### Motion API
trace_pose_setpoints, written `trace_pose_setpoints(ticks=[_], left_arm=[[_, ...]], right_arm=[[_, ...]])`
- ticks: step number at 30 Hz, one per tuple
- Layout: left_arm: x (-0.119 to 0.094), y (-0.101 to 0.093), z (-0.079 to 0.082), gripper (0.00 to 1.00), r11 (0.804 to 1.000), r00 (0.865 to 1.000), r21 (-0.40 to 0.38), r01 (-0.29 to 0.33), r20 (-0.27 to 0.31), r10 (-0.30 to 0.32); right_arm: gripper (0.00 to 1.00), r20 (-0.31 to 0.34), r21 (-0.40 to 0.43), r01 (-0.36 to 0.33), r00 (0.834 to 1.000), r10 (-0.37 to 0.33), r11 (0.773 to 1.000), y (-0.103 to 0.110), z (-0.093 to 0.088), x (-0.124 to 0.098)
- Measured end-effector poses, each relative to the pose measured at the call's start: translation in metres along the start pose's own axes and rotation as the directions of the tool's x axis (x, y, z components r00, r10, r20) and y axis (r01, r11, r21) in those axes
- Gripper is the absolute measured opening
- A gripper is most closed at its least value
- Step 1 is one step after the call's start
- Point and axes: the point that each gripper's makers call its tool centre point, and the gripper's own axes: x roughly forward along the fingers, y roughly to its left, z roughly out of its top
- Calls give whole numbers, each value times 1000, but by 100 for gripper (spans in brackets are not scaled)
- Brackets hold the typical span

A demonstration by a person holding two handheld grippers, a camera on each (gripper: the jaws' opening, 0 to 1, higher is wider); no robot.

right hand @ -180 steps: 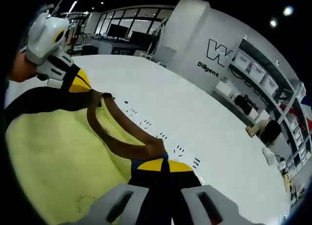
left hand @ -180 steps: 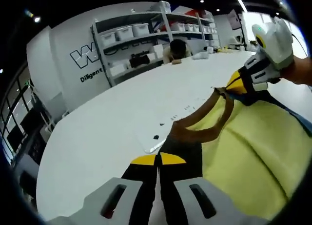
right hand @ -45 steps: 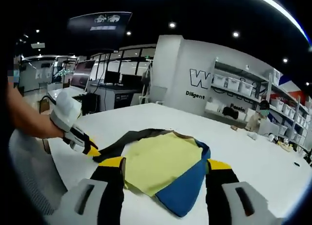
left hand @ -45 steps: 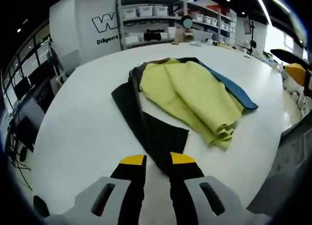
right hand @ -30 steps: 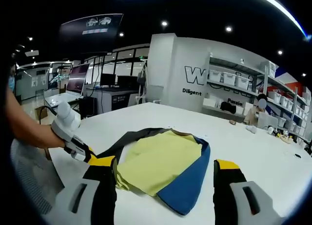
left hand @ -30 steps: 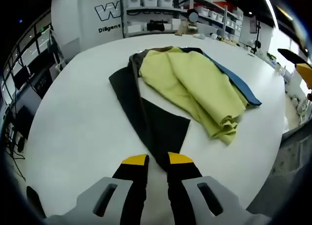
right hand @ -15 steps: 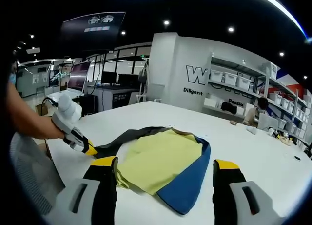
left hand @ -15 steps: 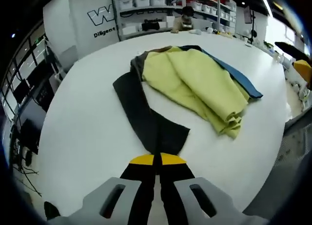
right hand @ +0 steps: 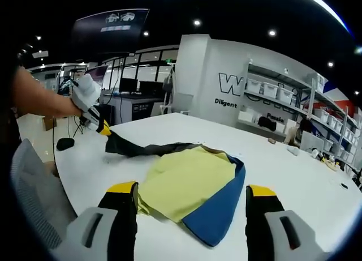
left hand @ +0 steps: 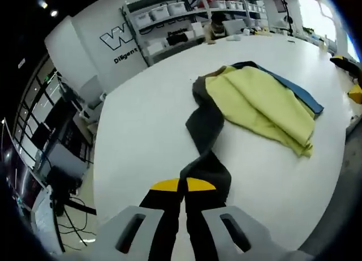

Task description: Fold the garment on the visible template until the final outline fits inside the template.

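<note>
Left gripper view, nearest first: the left gripper (left hand: 181, 185) has its jaws closed on the cuff of the garment's dark sleeve (left hand: 205, 125), which stretches away from the jaws, raised off the desk (left hand: 136, 125), toward the folded body. Beyond it lies the garment (left hand: 260, 105), one piece, yellow on top with a blue edge along its far side, resting near the middle of the white desk. No template outline can be made out under it.

Right gripper view: the right gripper (right hand: 191, 190) hangs above the desk's near edge with its jaws wide apart and nothing between them; the garment (right hand: 186, 179) lies just past them, and farther off the left gripper (right hand: 97, 124) holds the sleeve lifted.

Judging by this, the sleeve fold is in hand. The next move seems to call for carrying the sleeve over and laying it flat across the yellow body, while the free gripper steadies the pile.

Count: one garment, one desk, two grippers.
</note>
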Motion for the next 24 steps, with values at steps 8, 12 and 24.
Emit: trace_pose_setpoints(ticks=[8,12,24], left_arm=[[20,43,8,0,996,998,-66,-62,28,64],[21,52,15,0,994,996,-77,-78,35,81],[38,121,41,0,976,987,-160,-149,37,157]], right_arm=[[77,-31,-15,0,1000,0,1000,1,-6,2],[77,-46,-22,-2,999,1,1000,1,-9,3],[75,-82,-15,-5,997,3,1000,0,-18,5]])
